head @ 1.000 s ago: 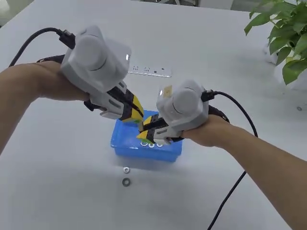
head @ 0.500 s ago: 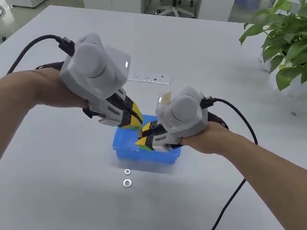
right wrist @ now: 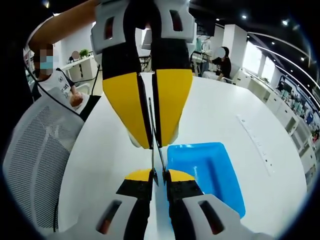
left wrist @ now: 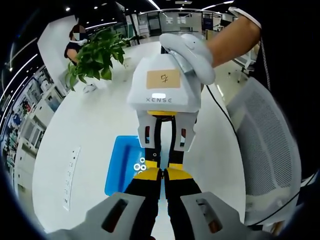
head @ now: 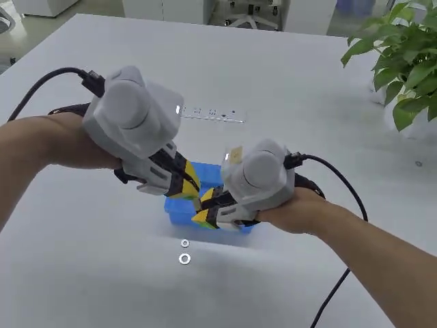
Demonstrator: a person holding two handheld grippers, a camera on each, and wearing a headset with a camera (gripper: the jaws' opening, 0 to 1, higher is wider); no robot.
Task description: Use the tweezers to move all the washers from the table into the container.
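Note:
A blue container (head: 179,208) sits mid-table, and the left gripper view shows several washers (left wrist: 139,164) lying in it. Two washers lie on the table in front of it, one (head: 185,243) just behind the other (head: 184,258). My left gripper (head: 191,183) and right gripper (head: 203,215) meet tip to tip over the container's near edge. Thin metal tweezers (right wrist: 154,145) run between the two pairs of yellow-tipped jaws. The right gripper (right wrist: 155,177) is shut on one end. The left gripper (left wrist: 161,174) has its jaws closed around the other end.
A white power strip (head: 212,114) lies behind the container. A potted plant (head: 403,61) stands at the far right. Black cables trail from both grippers. A mesh office chair (right wrist: 35,160) stands beside the table, with people seated further off.
Both grippers, still joined at the tips, have drifted slightly toward the container's near edge. The head camera has shifted. The two washers on the table have not moved.

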